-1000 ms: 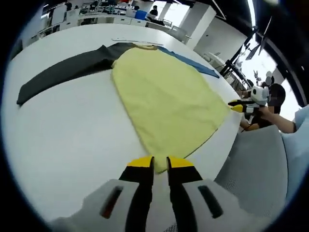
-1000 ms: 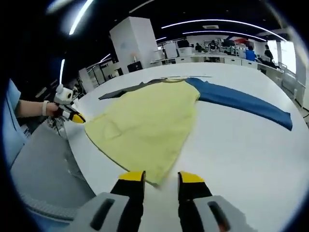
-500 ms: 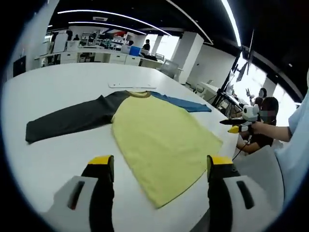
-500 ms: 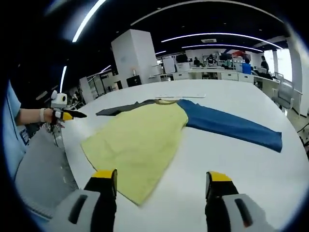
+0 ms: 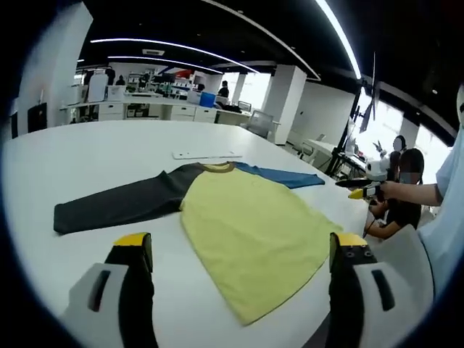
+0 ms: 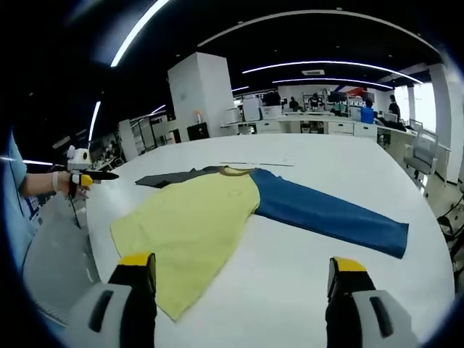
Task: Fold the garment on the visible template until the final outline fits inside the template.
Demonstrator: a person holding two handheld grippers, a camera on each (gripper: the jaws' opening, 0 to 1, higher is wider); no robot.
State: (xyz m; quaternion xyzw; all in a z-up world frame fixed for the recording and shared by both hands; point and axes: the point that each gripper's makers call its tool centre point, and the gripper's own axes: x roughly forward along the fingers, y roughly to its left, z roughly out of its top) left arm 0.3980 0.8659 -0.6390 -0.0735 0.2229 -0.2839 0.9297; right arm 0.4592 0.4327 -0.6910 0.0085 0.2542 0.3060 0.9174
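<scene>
Left tongs [image 5: 239, 250] and right tongs [image 6: 239, 270] both gape wide, holding nothing, raised above the white table [image 5: 80, 152]. One long-sleeved shirt [image 5: 250, 225] lies flat and fully spread near the table's edge: yellow body, one dark grey sleeve [image 5: 116, 203], one blue sleeve [image 6: 326, 217]. No fold made yet, by the look; both sleeves and body remain to fold; a pale strip [image 5: 206, 154] lies beyond the collar.

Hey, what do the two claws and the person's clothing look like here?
Left claw and right claw match: pale grey moulded bodies with dark slots, black jaws capped by yellow tips. A white box tops the yellow-tipped left claw seen from the right gripper view. The person's sleeve is light blue.
</scene>
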